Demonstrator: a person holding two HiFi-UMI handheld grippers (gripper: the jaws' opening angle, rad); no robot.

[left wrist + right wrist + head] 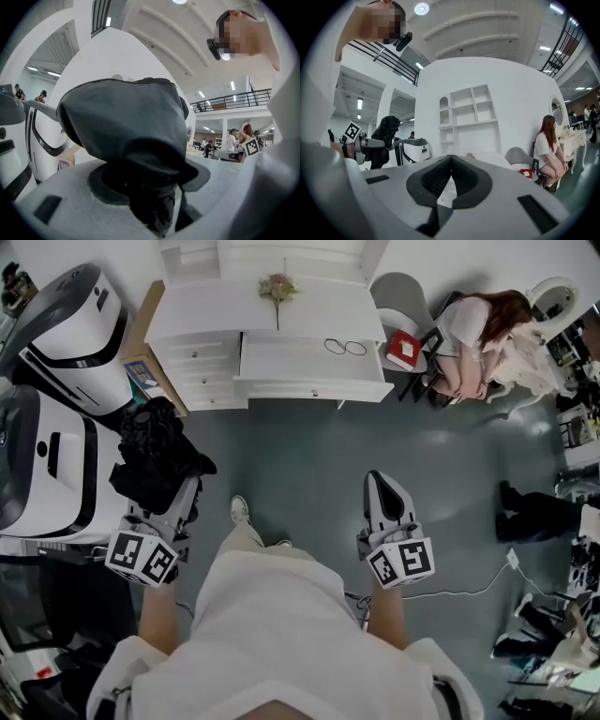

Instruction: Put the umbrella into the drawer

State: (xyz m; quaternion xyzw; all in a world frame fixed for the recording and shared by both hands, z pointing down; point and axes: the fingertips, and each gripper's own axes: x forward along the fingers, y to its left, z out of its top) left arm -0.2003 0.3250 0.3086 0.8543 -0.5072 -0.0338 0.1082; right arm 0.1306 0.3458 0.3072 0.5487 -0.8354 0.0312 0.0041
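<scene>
**Umbrella** (155, 451): black, folded, fabric bunched. Pinched in the left tool (172, 491), held level above the floor, well apart from the drawer (314, 388).

**Drawer:** white, standing pulled open below the tabletop (216, 310), ahead of the person.

**Right tool** (380, 482): pads pressed together, nothing between them.

**Step, as judged:** carrying the umbrella toward the desk. The next move calls for approaching the drawer, then lowering the umbrella lengthwise into it.

**Hard to make out:**
- The umbrella's handle, buried in fabric.
- The left tool's tips, covered by the umbrella.
- Whether the spectacles (345, 347) lie inside the drawer or on the tabletop.
</scene>
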